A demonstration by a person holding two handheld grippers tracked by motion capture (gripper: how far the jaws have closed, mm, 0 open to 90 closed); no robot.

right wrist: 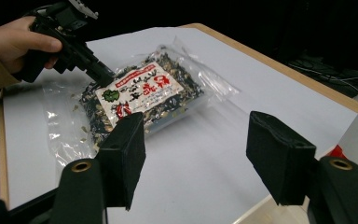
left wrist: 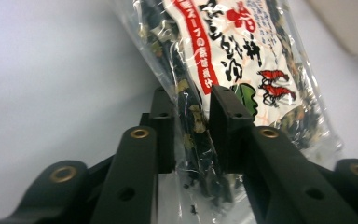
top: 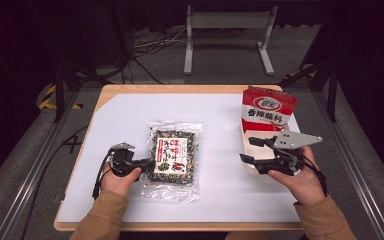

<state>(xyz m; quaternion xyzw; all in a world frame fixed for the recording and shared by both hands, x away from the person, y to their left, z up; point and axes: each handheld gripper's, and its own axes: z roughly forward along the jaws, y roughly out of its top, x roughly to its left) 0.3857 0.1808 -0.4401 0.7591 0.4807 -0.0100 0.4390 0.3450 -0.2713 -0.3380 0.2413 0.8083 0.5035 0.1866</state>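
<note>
A clear bag of dried soup mix with a red, white and green label lies flat at the middle of the white sheet. My left gripper reaches it from the left. In the left gripper view the two black pads pinch the bag at its near edge, so my left gripper is shut on it. My right gripper hangs open over the right side of the table, nothing between its jaws. From the right gripper view the bag and the left gripper lie beyond.
A tall red and white snack bag stands at the back right. A shallow white tray lies in front of it, under my right gripper. The white sheet covers a wooden table; cables and a metal stand lie on the floor behind.
</note>
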